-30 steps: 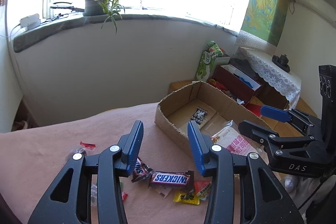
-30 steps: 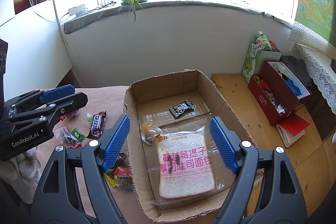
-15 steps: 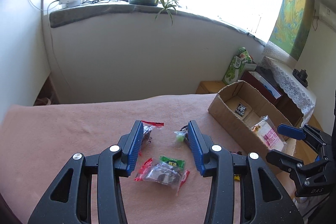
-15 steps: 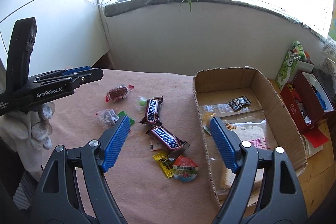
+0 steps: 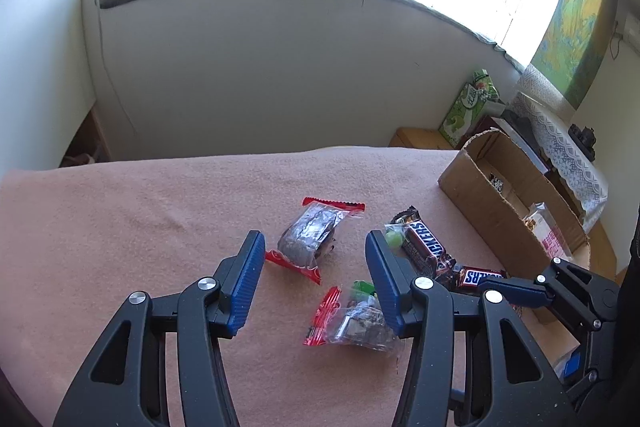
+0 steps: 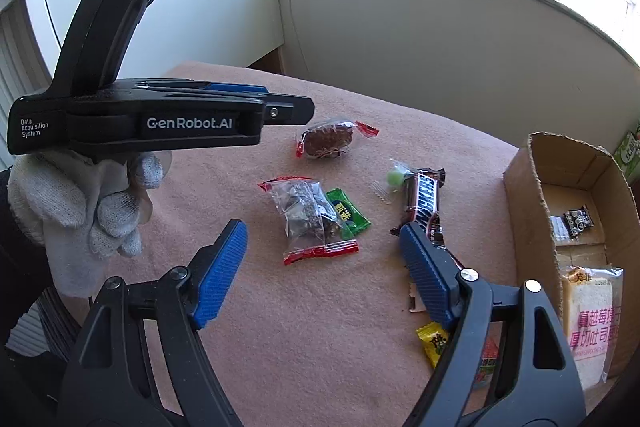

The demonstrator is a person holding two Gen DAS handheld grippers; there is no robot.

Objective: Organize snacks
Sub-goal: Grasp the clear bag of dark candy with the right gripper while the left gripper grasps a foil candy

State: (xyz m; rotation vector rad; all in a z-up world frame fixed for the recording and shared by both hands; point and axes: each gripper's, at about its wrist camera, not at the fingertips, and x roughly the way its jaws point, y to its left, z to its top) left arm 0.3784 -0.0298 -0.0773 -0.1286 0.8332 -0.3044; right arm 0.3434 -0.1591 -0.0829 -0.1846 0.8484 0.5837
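My left gripper (image 5: 312,281) is opening right now, with nothing between its jaws; they stand at a middling gap and no pad touches a wrapper. Dead ahead of it, just past the tips, lies the cake (image 5: 310,239), a dark cake in a clear pack with red ends. Its long axis runs slantwise from near the left tip away toward the right, so I judge the jaws would need a slight roll to close across its short side. Just below the right tip sits the nut pack (image 5: 352,323), nearer but off my centre line.

My right gripper (image 6: 322,259) stands wide and empty. The same nut pack (image 6: 310,217) lies straight ahead between its tips, long axis pointing nearly along the fingers, with a green candy (image 6: 347,213) touching its right side. So the right one is nearer the nut pack and the left is nearer the cake.

Both tools point steeply down at the cloth (image 5: 140,211). In the right view my gloved left hand (image 6: 86,203) holds its gripper level across the frame, above and to the left of the cake.

The two bars (image 6: 426,201) lie off my right jaw, and the box (image 6: 528,211) farther right, with bread (image 6: 592,323) already inside. I judge the loose snacks all need to go that way.
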